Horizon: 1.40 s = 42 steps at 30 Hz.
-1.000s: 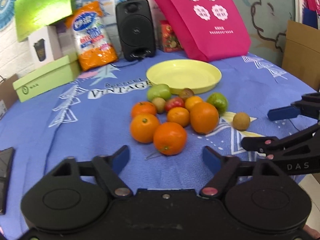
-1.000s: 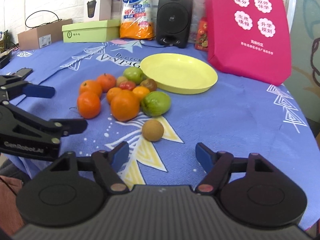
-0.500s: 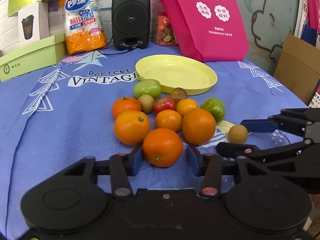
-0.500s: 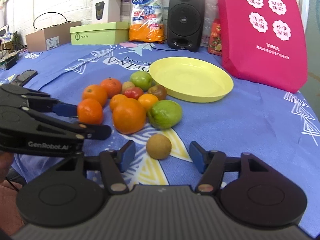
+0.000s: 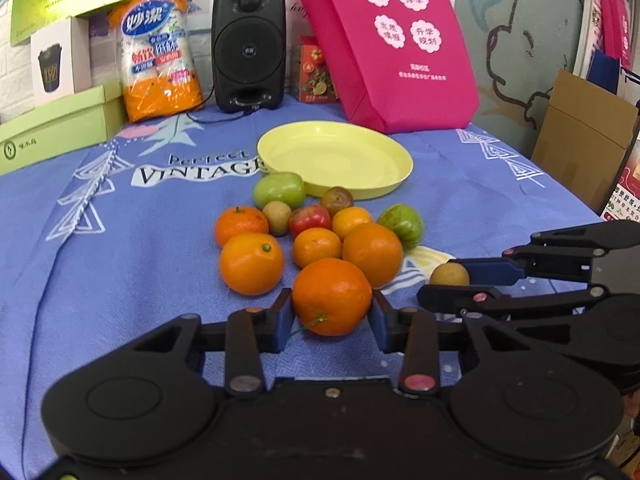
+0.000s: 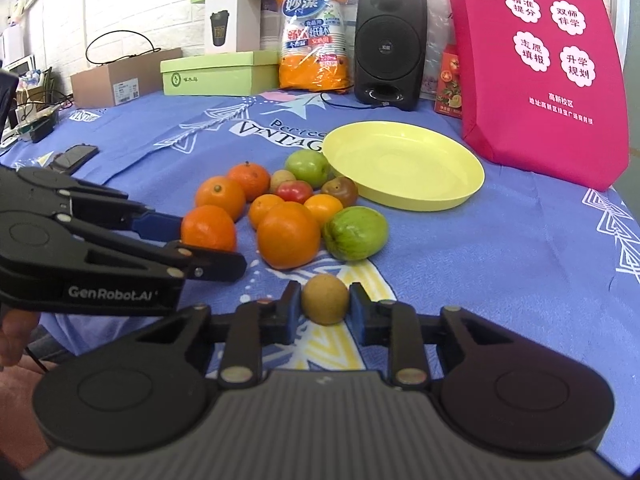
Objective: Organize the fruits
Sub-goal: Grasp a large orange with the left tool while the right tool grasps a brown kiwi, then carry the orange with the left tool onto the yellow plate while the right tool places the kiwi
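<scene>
Left wrist view: left gripper is closing around the firm, round orange; right gripper grips the small, roll-prone brown fruit across its middle.

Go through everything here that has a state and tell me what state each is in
Left gripper: jaws closing on the front orange.
Right gripper: jaws shut on the small brown fruit.
Yellow plate: empty.
Other fruit: clustered on the blue cloth, not yet on the plate.
</scene>
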Each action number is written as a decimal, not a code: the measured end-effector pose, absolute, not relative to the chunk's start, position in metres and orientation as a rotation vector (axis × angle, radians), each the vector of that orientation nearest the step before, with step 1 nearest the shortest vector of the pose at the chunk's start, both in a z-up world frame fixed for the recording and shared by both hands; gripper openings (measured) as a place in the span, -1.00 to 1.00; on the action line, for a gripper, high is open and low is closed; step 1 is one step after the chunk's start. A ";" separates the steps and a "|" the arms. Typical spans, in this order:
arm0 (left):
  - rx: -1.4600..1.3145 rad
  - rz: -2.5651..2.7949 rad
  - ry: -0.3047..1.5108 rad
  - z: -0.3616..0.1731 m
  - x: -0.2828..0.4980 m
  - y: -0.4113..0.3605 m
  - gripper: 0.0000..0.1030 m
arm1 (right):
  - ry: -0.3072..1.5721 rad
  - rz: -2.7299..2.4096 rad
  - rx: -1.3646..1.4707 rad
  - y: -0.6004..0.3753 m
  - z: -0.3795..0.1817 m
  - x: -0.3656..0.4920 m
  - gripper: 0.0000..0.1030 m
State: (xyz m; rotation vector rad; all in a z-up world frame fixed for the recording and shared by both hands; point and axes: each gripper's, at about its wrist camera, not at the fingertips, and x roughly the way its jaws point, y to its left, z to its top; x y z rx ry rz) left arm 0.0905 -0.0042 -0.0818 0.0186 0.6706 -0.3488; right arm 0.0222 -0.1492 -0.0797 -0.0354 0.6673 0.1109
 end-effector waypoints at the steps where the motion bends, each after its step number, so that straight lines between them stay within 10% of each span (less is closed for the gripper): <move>1: 0.020 -0.349 0.664 -0.079 0.089 -0.004 -0.25 | 0.663 0.111 -0.038 -0.148 -0.078 0.020 -0.51; 34: 0.020 -0.352 0.742 -0.064 0.275 -0.031 -0.22 | 0.636 0.029 0.025 -0.219 -0.058 0.158 -0.50; 42: -0.021 -0.327 0.746 -0.064 0.282 -0.018 0.35 | 0.656 0.010 0.042 -0.226 -0.064 0.160 -0.50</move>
